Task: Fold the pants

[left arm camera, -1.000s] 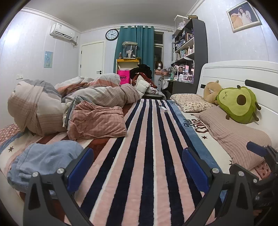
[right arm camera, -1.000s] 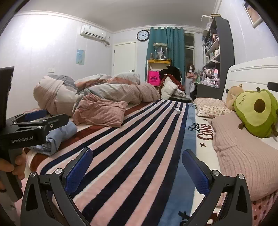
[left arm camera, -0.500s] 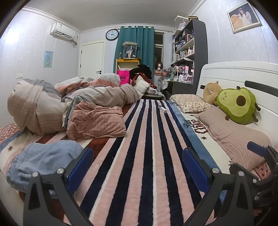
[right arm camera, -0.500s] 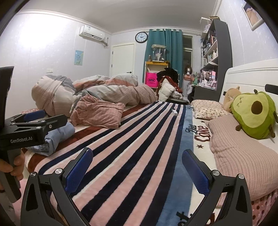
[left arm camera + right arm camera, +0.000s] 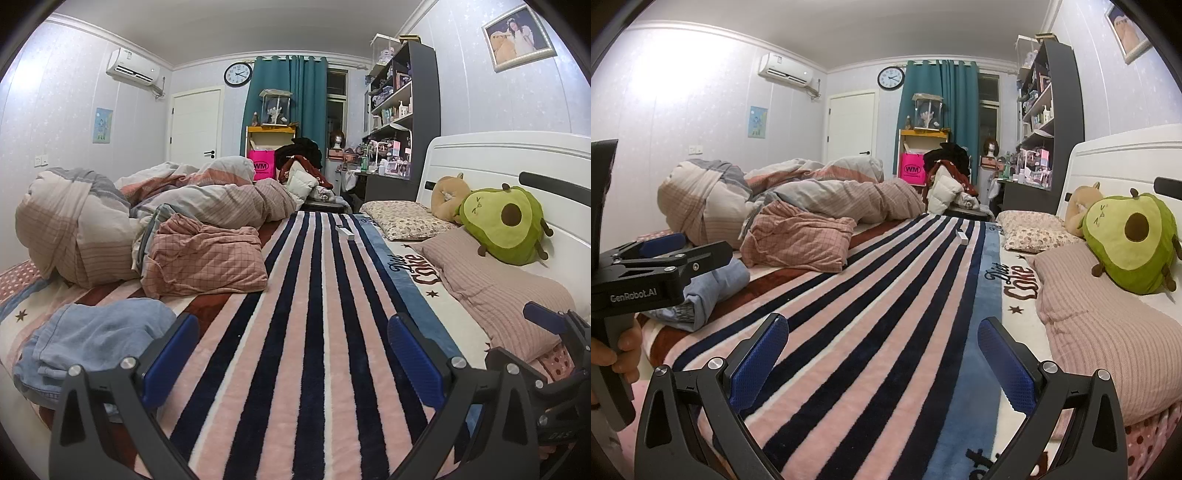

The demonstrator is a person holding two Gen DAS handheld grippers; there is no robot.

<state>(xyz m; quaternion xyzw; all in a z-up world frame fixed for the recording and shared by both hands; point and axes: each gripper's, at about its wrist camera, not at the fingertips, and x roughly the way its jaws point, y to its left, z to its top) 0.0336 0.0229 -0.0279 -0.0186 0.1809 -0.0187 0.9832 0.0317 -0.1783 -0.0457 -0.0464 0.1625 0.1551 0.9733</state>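
Note:
Crumpled light blue pants [image 5: 96, 339] lie on the bed at the near left, just left of my left gripper [image 5: 293, 358]. That gripper is open and empty, low over the striped blanket [image 5: 314, 314]. The pants also show in the right wrist view [image 5: 709, 291], partly hidden behind the left gripper body. My right gripper [image 5: 882, 358] is open and empty over the blanket, to the right of the left one. Its fingers also show at the right edge of the left wrist view [image 5: 546, 317].
A pink checked bundle [image 5: 207, 262] and a rumpled duvet [image 5: 147, 210] lie at the left. Pillows [image 5: 495, 288] and an avocado plush [image 5: 506, 225] line the headboard at the right. A small white object [image 5: 344, 232] lies far up the blanket.
Both grippers have shifted only slightly; the views have drifted a little. Both stay open and empty.

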